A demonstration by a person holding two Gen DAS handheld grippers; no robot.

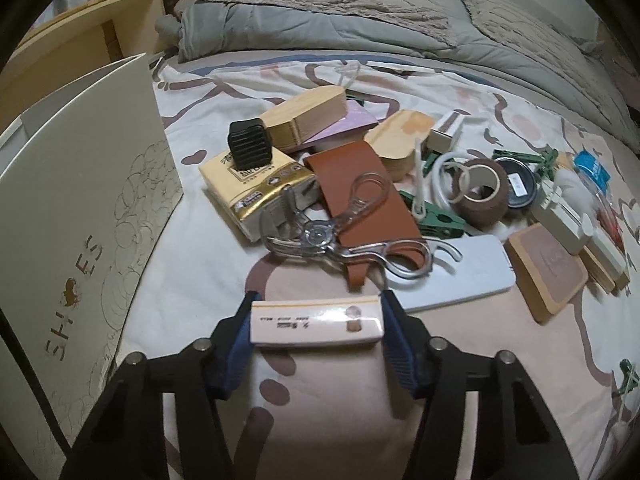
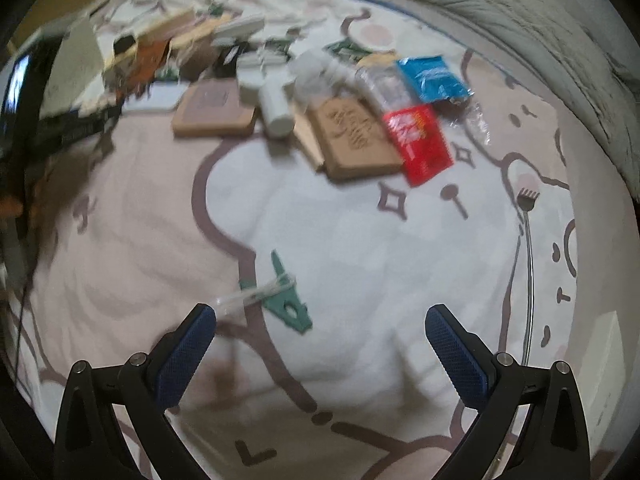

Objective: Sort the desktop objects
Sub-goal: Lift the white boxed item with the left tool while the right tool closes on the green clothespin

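My left gripper [image 1: 316, 322] is shut on a small white box with an orange stripe [image 1: 316, 322], held above the patterned bedsheet. Beyond it lies a heap: metal scissors [image 1: 340, 236] on a brown leather strap [image 1: 360, 196], a yellow tissue pack [image 1: 256, 184] with a black vent clip [image 1: 248, 146] on top, wooden cases [image 1: 308, 118], a tape roll [image 1: 480, 192] and green clothespins [image 1: 440, 222]. My right gripper [image 2: 320, 332] is open and empty above the sheet, just behind a green clothespin [image 2: 286, 300]. Farther off lie a red packet [image 2: 418, 140], a blue packet [image 2: 432, 78] and cork-backed boards [image 2: 356, 140].
A white shoe box [image 1: 80, 216] stands at the left of the left wrist view. A flat white case [image 1: 460, 272] and a cork-topped board [image 1: 548, 272] lie to the right of the scissors. A grey quilt [image 1: 360, 12] is bunched along the far side of the bed.
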